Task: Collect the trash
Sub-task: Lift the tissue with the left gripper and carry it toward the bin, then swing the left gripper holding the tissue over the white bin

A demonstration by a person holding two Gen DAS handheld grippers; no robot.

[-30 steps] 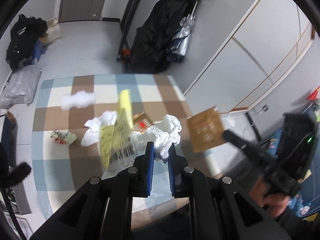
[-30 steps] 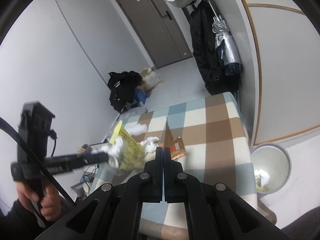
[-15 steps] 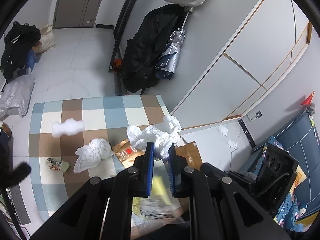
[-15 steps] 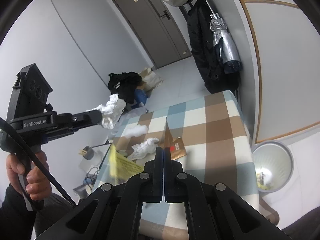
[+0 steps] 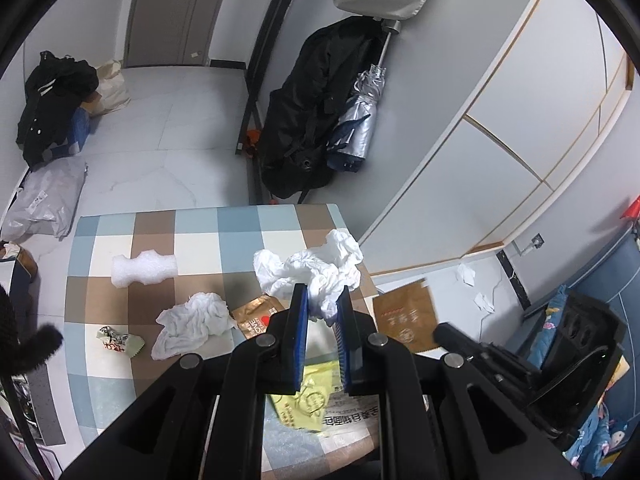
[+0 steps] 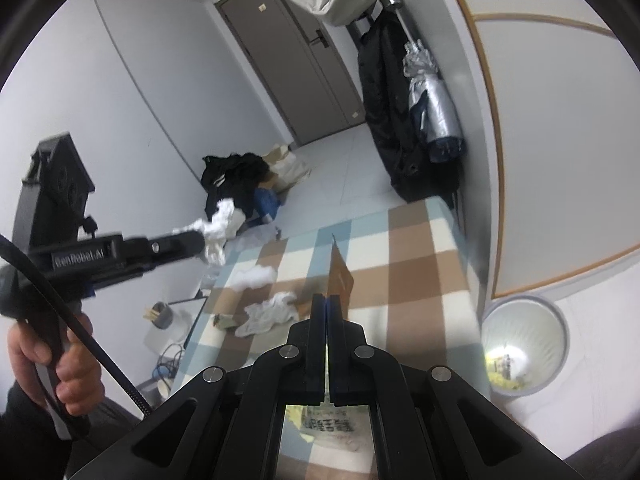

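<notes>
You are holding a crumpled white paper wad (image 5: 310, 270) in your left gripper (image 5: 322, 312); its blue pads are standing narrow and pinching the wad's lower end, the bulk of it billowing out beyond the tips, raised clear of the checked tablecloth (image 5: 200, 236). From the right wrist view the same wad (image 6: 218, 228) is hanging at the tip of that gripper, out past the table's left edge. Your right gripper (image 6: 327, 300) is pinching a brown paper bag (image 6: 340, 276) edge-on, jaws fully together on it; in the left wrist view that bag (image 5: 404, 316) is hanging off the table's right edge.

Lying on the cloth: a crumpled white tissue (image 5: 192, 320) toward the middle, a white foam piece (image 5: 144, 268) further back toward the left edge, a small printed wrapper (image 5: 118, 340) near the left edge, a gold-brown packet (image 5: 256, 316) just beside the tissue, and a yellow printed bag (image 5: 308, 400) at the near edge, partly hidden under the left gripper.

A white bin (image 6: 524, 348) is standing on the floor off the right edge, with some yellow scraps inside
</notes>
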